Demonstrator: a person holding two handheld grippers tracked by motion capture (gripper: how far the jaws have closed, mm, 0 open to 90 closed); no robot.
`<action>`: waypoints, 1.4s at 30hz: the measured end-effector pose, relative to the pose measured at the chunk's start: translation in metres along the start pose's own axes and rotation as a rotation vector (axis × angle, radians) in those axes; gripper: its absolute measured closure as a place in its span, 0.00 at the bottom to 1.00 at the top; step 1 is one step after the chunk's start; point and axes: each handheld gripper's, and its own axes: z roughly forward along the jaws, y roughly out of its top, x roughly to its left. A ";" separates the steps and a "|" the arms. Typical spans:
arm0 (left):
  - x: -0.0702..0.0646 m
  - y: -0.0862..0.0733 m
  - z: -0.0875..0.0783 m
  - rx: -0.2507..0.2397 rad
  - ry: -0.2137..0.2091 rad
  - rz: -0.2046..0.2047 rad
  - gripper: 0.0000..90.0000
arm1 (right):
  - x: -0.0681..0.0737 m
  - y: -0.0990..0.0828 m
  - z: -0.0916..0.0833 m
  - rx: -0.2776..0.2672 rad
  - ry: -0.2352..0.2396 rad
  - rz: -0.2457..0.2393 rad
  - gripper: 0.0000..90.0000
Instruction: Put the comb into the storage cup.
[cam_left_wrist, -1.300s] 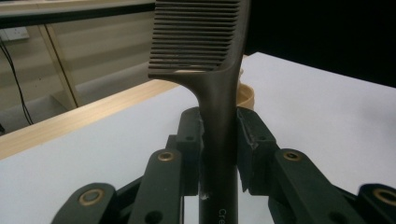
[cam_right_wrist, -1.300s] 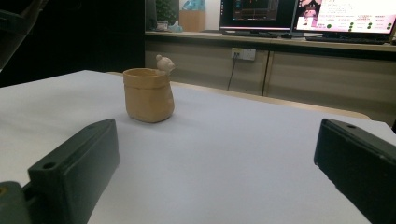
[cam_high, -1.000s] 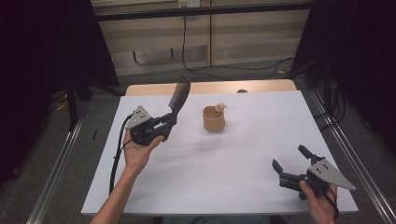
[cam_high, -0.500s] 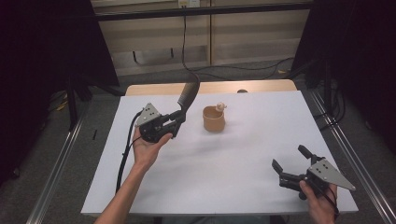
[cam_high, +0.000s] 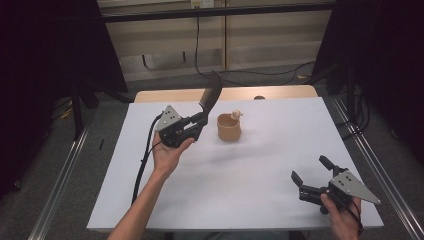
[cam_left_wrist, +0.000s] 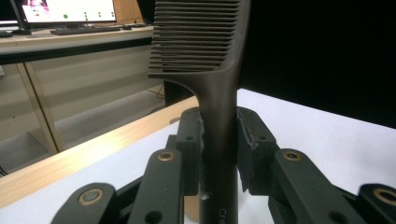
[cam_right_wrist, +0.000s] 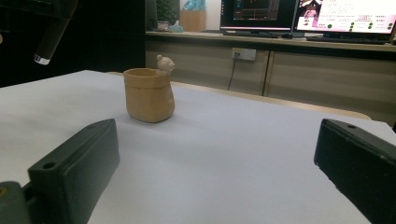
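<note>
- Change vs. earlier frames: left gripper (cam_high: 200, 120) has carried the comb (cam_high: 211, 94) rightward across the table (cam_high: 250, 200), from approx. mid-left to just beside the cup (cam_high: 229, 127). Right gripper (cam_high: 311, 175) has not moved.
- Meaning, as a judgement: comb looks headed for the cup; approach nearly done, drop-in still ahead.
- Left gripper: jaws clenched on comb's handle, seen close in the left gripper view (cam_left_wrist: 219, 154). Comb stands near upright, teeth end up, leaning toward 1 o'clock.
- Comb is held off the table, at approx. 10 o'clock from the cup, near but apart.
- Right gripper: jaws spread, nothing between them, low at the table's 5 o'clock corner, well apart from the cup (cam_right_wrist: 148, 95).
</note>
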 end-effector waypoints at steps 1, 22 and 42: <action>0.000 0.000 0.001 0.002 0.001 0.002 0.81 | 0.000 0.000 0.000 0.000 0.000 -0.001 0.00; -0.015 0.014 0.043 -0.033 -0.034 -0.014 0.81 | 0.000 0.000 0.000 -0.005 0.003 -0.002 0.00; -0.011 0.016 0.075 -0.035 -0.015 -0.021 0.81 | 0.000 0.000 -0.001 -0.005 0.009 0.004 0.00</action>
